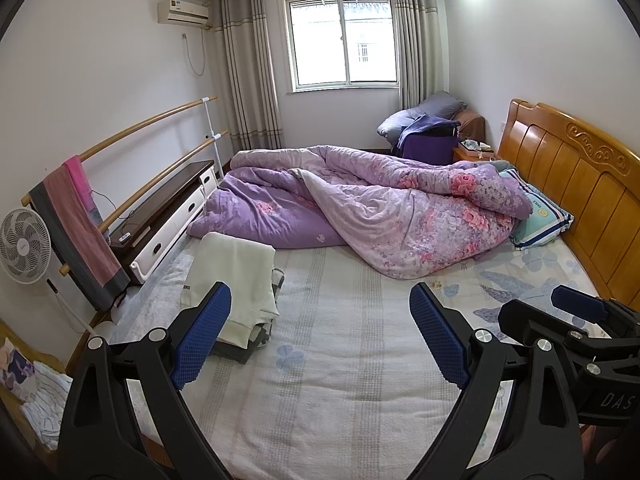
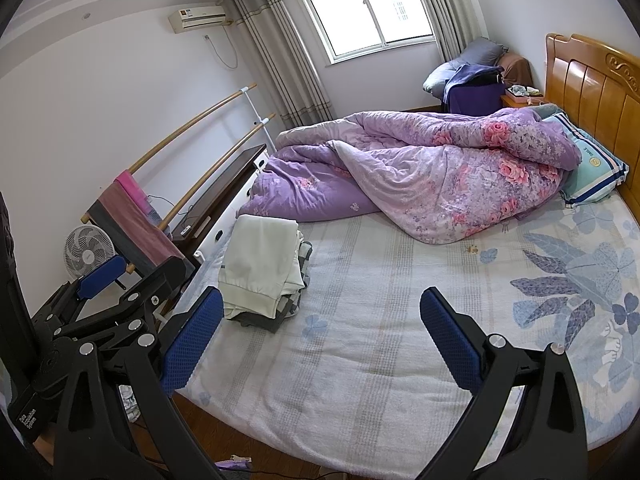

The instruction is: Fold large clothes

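The cream garment is covering most of the stack under it, so only grey and checked edges are peeking out, and the count of pieces cannot be told. The quilt is hiding part of the pillow and the sheet beneath. In the left wrist view the right gripper is being cut off by the picture's edge, showing only 1 blue pad. The small items on the nightstand are staying too small to tell. The persons' hands are lying out of view.
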Motion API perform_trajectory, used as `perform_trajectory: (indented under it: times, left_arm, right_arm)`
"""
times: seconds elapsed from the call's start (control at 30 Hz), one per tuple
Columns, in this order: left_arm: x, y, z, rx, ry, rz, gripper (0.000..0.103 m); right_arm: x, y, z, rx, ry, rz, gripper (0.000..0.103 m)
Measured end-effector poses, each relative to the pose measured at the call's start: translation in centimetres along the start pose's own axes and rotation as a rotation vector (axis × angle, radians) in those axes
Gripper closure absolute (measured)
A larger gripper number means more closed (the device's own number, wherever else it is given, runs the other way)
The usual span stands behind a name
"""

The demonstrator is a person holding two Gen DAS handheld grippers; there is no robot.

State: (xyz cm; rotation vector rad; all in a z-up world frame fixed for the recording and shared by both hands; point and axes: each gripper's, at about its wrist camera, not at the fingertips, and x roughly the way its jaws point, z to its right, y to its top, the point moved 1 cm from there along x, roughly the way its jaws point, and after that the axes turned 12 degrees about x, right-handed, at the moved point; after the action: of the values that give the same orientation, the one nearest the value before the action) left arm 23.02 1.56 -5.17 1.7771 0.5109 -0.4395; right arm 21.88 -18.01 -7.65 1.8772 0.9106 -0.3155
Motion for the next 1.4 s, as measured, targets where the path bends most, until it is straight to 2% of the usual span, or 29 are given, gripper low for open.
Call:
perform_trajectory:
  times: [0.67, 1.4]
  left_arm:
    - [-0.6, -1.3, 0.4, -0.011, 0.016, -0.026, 0.012]
    - [-0.7, -0.6, 0.7, -0.021, 0.02, -0.051, 0.012]
  right_arm:
    - [1.0, 1.1, 1.0, 0.002, 0.023, -0.031, 0.008]
    - [1.0, 2.8, 3.4, -0.004, 0.047, -0.064, 0.008]
